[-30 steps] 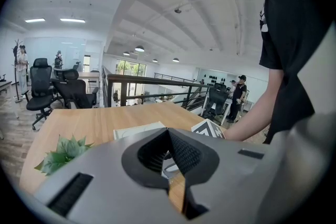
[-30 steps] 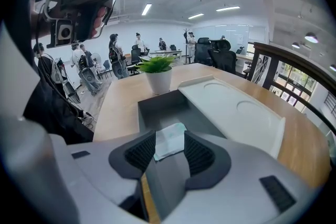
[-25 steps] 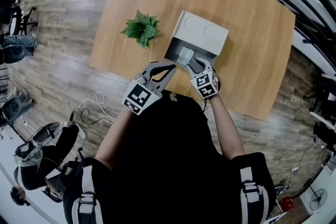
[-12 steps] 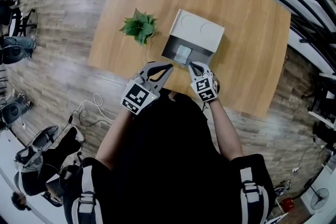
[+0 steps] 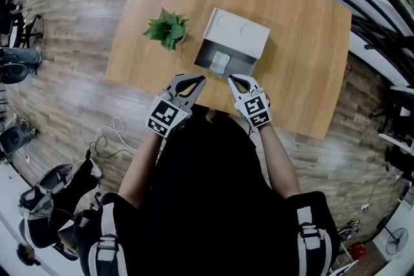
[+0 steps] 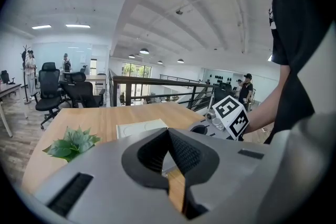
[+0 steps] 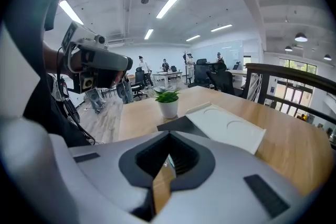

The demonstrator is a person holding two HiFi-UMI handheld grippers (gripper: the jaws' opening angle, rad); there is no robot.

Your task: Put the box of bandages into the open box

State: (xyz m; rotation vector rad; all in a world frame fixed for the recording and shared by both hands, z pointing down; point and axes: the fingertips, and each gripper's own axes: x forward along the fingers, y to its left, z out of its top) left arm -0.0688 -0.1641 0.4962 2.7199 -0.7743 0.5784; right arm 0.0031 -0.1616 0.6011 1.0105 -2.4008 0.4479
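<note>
- The bandage box (image 5: 221,62) lies flat inside the open box (image 5: 206,61), a pale patch against the dark floor, with nothing gripping it. Judging by that, the placing looks done.
- The open box sits near the middle of the table (image 5: 304,55). Its white lid (image 5: 238,32) is folded back on the far side, which leaves the opening facing the person and free to reach from above.
- The right gripper (image 5: 231,79) hangs over the table's near edge, just short of the open box. Its jaws are pressed together with nothing between them. Being closed and clear of the box, it cannot snag the walls or drag the bandage box out again.
- The left gripper (image 5: 197,79) is level with it on the other side, also short of the box. Its jaws meet at the tips and are empty, so it seems to have no part in holding anything.
- A small plant (image 5: 167,29) stands to the left of the open box, apart from it and out of the way of both grippers.
</note>
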